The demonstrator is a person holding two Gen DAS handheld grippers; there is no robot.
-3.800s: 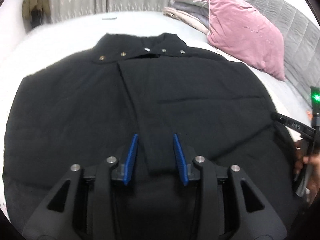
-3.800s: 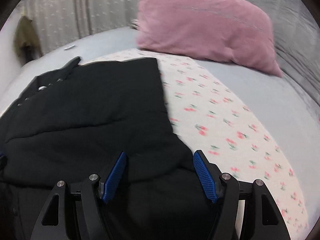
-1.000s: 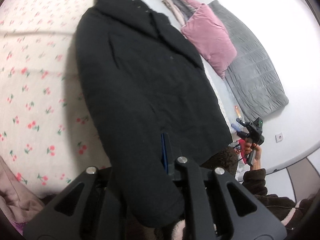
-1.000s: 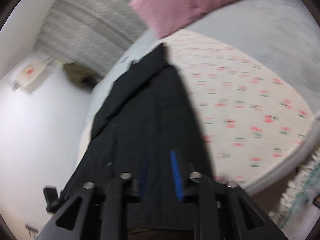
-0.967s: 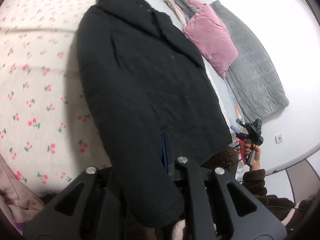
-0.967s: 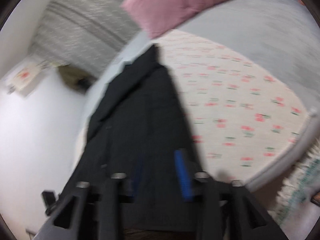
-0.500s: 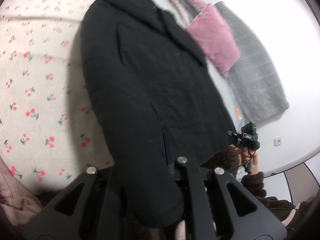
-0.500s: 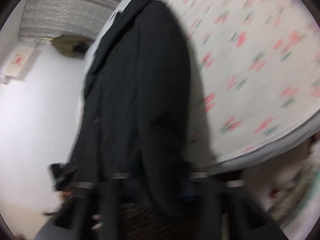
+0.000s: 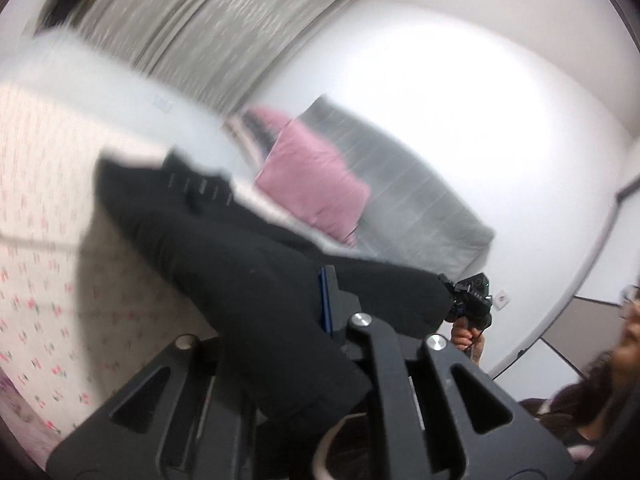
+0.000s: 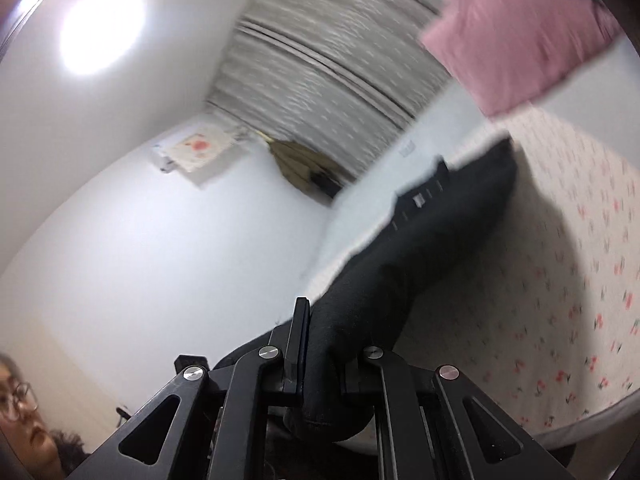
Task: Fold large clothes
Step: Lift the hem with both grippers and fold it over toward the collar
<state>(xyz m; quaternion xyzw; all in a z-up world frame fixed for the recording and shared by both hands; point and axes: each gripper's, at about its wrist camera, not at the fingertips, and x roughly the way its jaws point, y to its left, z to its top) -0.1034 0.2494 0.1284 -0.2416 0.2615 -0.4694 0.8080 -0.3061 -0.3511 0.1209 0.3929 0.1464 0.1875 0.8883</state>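
A large black padded coat [image 9: 224, 248] is lifted off the bed at its near hem and stretches away to its collar, which rests on the bed. My left gripper [image 9: 308, 308] is shut on one corner of the hem. My right gripper [image 10: 320, 340] is shut on the other hem corner of the coat [image 10: 432, 232]. The right gripper also shows in the left wrist view [image 9: 470, 300], holding the far corner. Both views are blurred.
The bed has a cherry-print sheet [image 9: 32, 240] [image 10: 560, 280]. A pink pillow [image 9: 312, 188] [image 10: 516, 36] and a grey quilt [image 9: 408, 208] lie at its head. Curtains [image 10: 328, 68] hang behind. The person's face [image 10: 20, 408] is at the lower left of the right view.
Both grippers have lifted the coat's hem up from the bed and tilted upward, so the walls and ceiling light come into view. The coat now hangs slanted instead of lying flat.
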